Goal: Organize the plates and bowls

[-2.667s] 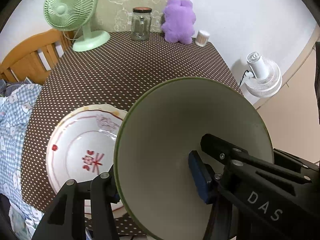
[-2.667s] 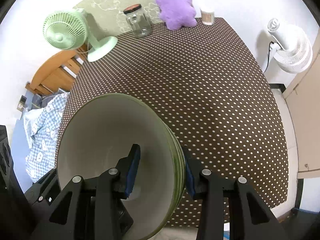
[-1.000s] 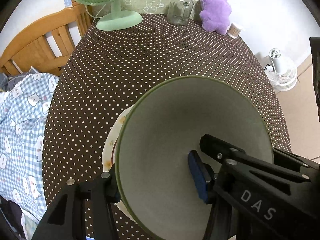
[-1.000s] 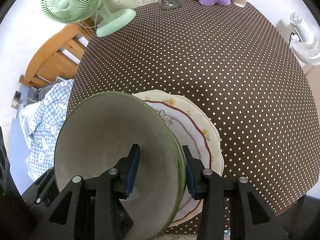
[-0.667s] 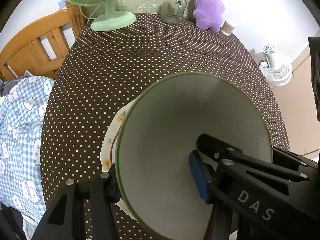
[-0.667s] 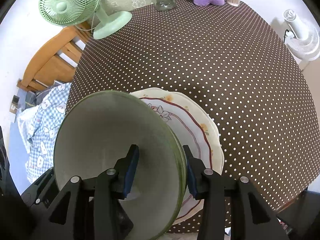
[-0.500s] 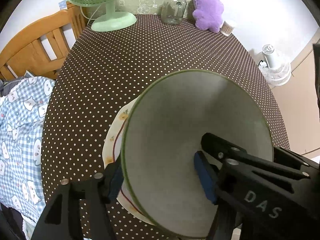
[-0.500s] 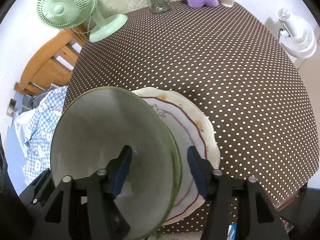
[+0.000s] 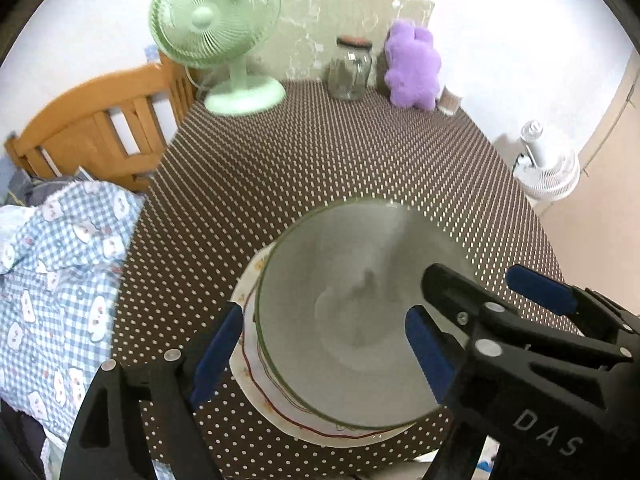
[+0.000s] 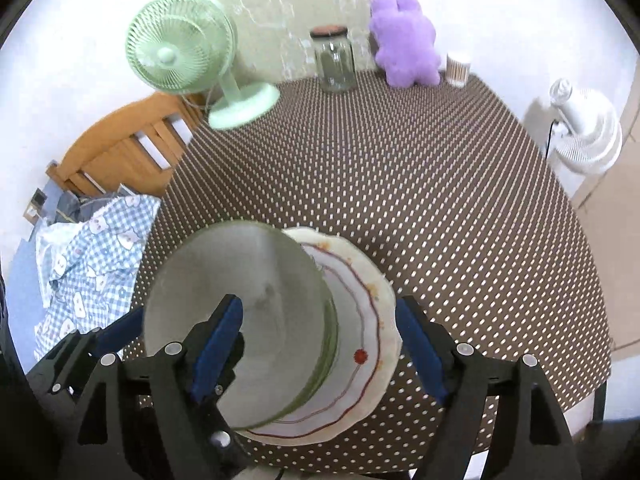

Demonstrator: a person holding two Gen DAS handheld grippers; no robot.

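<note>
Our left gripper (image 9: 320,342) is spread wide, its blue pads well apart. One pad (image 9: 218,350) sits low on the left of its own view; the other finger reaches in from the lower right. Neither pad presses on anything. In the same view we see our right gripper's blue pad (image 9: 540,294) at the far right.

Our right gripper (image 10: 320,344) is likewise parted wide, one pad (image 10: 218,334) on the left, the other (image 10: 420,350) on the right, nothing clamped between them. Both grippers point forward and down, side by side and close together.
</note>
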